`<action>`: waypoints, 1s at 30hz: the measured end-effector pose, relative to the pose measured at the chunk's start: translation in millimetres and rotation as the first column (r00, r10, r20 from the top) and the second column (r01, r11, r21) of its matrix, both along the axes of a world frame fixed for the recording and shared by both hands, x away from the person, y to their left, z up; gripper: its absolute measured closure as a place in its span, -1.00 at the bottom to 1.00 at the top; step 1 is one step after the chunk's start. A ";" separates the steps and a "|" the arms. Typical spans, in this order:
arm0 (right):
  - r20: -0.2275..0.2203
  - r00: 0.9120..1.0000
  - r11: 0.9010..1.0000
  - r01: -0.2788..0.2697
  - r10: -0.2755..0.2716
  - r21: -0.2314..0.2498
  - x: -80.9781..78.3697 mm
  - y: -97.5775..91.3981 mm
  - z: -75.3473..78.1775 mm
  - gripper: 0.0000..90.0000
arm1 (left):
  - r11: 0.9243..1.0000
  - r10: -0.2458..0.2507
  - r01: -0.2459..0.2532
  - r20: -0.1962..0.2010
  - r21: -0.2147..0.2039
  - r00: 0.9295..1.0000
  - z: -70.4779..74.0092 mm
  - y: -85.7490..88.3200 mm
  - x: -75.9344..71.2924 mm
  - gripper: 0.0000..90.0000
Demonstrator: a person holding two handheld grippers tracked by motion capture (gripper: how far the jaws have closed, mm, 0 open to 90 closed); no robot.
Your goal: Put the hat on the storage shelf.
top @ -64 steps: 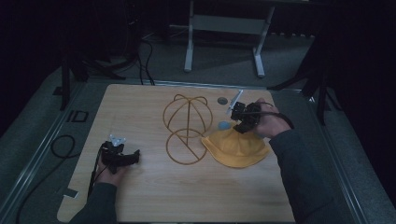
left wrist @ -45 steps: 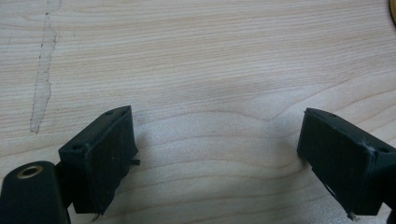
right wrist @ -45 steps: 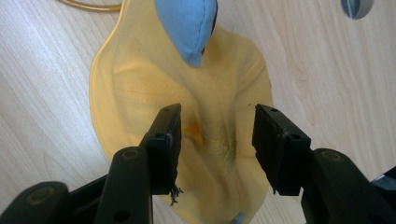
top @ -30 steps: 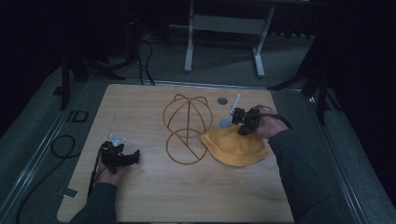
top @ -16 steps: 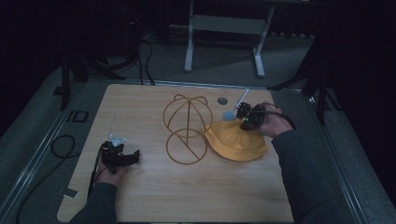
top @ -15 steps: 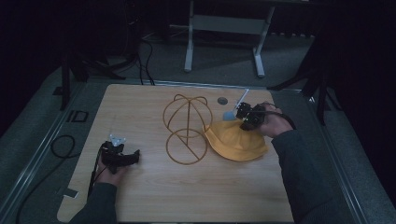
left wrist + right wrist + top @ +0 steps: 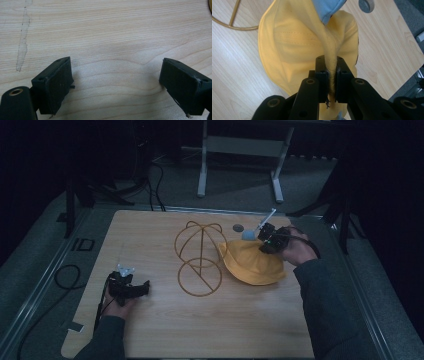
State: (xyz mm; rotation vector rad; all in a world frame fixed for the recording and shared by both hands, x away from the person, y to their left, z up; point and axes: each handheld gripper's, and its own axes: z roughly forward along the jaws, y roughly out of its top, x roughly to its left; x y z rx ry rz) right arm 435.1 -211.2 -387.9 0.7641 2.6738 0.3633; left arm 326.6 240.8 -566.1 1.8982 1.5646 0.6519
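Note:
A yellow bucket hat (image 7: 252, 262) with a light blue lining (image 7: 327, 8) lies right of a gold wire hat stand (image 7: 199, 256) in the middle of the wooden table (image 7: 165, 320). My right gripper (image 7: 267, 239) is shut on the hat's (image 7: 287, 42) brim, and its back right edge is lifted off the table. The pinched fabric stands as a fold between the jaws of the right gripper (image 7: 330, 72). My left gripper (image 7: 142, 287) rests low at the table's front left. In its own view the left gripper (image 7: 115, 85) is open over bare wood, nothing between the jaws.
A small grey round disc (image 7: 238, 227) lies on the table behind the hat, also in the right gripper view (image 7: 367, 5). A metal stand (image 7: 240, 150) is on the floor beyond the table. Cables (image 7: 65, 275) lie left of the table.
My right gripper came down onto the hat's back edge, shut on the brim and raised it slightly. The left gripper has stayed put.

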 end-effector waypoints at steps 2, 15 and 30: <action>0.010 1.000 1.000 0.006 -0.006 0.014 -0.2 -1.4 2.4 0.86 | 1.000 0.000 0.000 0.000 0.001 1.000 0.0 0.1 0.0 -0.75; 0.073 0.997 0.997 0.029 -0.035 0.072 -1.8 -10.2 21.2 0.86 | 1.000 0.000 0.000 0.000 0.000 1.000 0.0 0.0 0.0 -0.74; 0.140 0.988 0.991 0.039 -0.058 0.132 -7.3 -19.9 45.6 0.87 | 1.000 0.000 0.000 0.000 0.000 1.000 0.0 0.0 0.0 -0.74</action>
